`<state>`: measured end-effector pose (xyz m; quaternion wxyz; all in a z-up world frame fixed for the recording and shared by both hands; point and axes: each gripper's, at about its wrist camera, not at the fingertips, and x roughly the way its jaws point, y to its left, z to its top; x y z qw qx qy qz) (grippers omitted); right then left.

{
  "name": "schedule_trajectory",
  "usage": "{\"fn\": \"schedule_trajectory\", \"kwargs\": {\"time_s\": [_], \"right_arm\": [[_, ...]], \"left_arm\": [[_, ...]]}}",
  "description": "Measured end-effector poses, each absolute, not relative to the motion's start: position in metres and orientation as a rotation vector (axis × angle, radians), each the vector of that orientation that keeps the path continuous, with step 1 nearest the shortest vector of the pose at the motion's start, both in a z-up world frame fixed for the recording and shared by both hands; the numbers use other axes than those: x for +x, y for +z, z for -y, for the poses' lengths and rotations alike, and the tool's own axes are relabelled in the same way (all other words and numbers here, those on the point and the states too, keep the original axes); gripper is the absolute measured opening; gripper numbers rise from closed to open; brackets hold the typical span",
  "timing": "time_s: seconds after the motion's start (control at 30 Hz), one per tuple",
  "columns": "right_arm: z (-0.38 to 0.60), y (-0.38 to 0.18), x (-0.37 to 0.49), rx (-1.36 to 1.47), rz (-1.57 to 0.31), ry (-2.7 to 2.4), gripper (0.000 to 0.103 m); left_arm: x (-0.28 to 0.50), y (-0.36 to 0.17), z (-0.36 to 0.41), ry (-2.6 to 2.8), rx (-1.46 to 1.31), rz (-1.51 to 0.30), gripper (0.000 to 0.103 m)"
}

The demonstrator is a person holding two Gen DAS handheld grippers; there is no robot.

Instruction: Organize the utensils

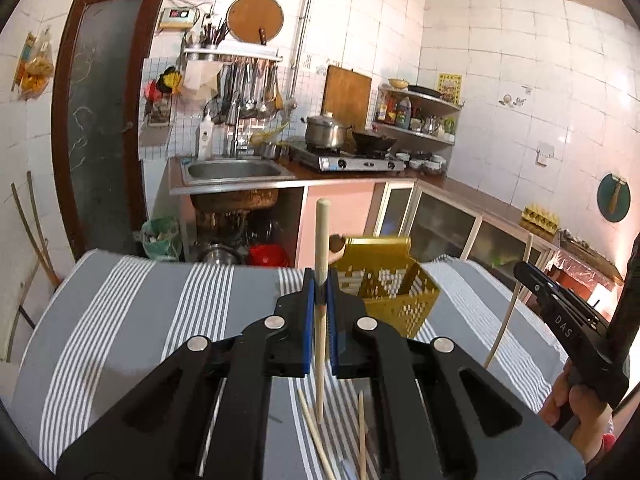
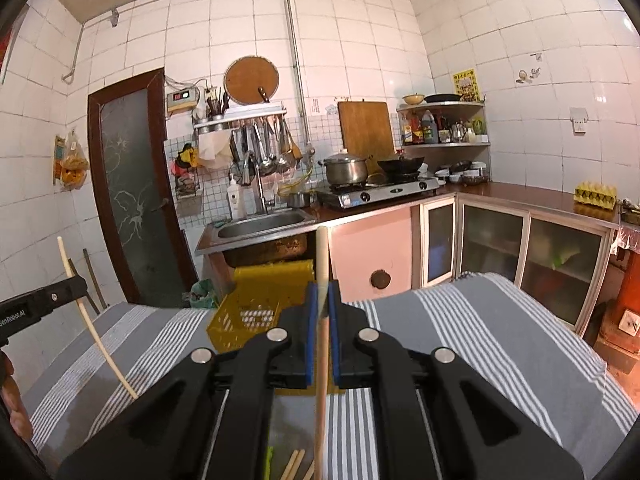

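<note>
Wooden chopstick (image 1: 321, 240) pinched upright | yellow basket (image 1: 386, 280) at table edge (image 1: 168, 266)

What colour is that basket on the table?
Yellow: the basket shows best in the left wrist view.

A steel sink (image 2: 262, 222) sits in the counter. To its right stands a gas stove (image 2: 380, 192) bearing a pot (image 2: 346, 168) and a wok (image 2: 400, 165). Left of the sink is a dark door (image 2: 132, 200); above it hang ladles (image 2: 264, 148).
</note>
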<state>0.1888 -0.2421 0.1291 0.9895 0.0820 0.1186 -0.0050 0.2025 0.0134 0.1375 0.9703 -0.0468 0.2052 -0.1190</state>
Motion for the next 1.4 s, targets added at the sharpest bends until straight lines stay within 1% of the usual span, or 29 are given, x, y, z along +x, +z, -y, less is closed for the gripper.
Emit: {"fn": "schedule_trajectory", "kwargs": {"time_s": [0.4,0.5,0.6,0.7,0.83,1.1,1.27,1.3,1.33,1.37,1.4], "right_arm": [[0.248,0.202,0.225,0.167,-0.081,-0.025,0.006],[0.245,0.212,0.240,0.166,-0.046,-0.037,0.006],[0.241,0.217,0.255,0.178,-0.016,-0.042,0.006],[0.237,0.215,0.271,0.173,0.009,-0.058,0.006],[0.235,0.197,0.295,0.163,-0.017,-0.057,0.006],[0.228,0.135,0.332,0.117,-0.201,-0.039,0.006],[0.229,0.113,0.343,0.083,-0.313,-0.029,0.007],[0.230,0.112,0.344,0.080,-0.331,-0.036,0.007],[0.232,0.114,0.341,0.082,-0.338,-0.050,0.012],[0.236,0.117,0.337,0.093,-0.334,-0.057,0.031],[0.238,0.119,0.331,0.107,-0.325,-0.059,0.046]], "left_arm": [[0.236,0.201,0.007,-0.304,-0.134,-0.258,0.004],[0.246,0.214,0.021,-0.302,-0.126,-0.199,0.004],[0.260,0.216,0.032,-0.297,-0.113,-0.185,0.004],[0.280,0.205,0.043,-0.283,-0.108,-0.205,0.004],[0.309,0.171,0.056,-0.277,-0.091,-0.270,0.004],[0.350,0.101,0.058,-0.244,-0.069,-0.425,0.004],[0.357,0.092,0.051,-0.240,-0.071,-0.476,0.004],[0.356,0.094,0.050,-0.243,-0.075,-0.479,0.006],[0.353,0.097,0.048,-0.247,-0.076,-0.483,0.011],[0.350,0.102,0.046,-0.247,-0.077,-0.479,0.017],[0.344,0.109,0.043,-0.241,-0.078,-0.468,0.035]]}}
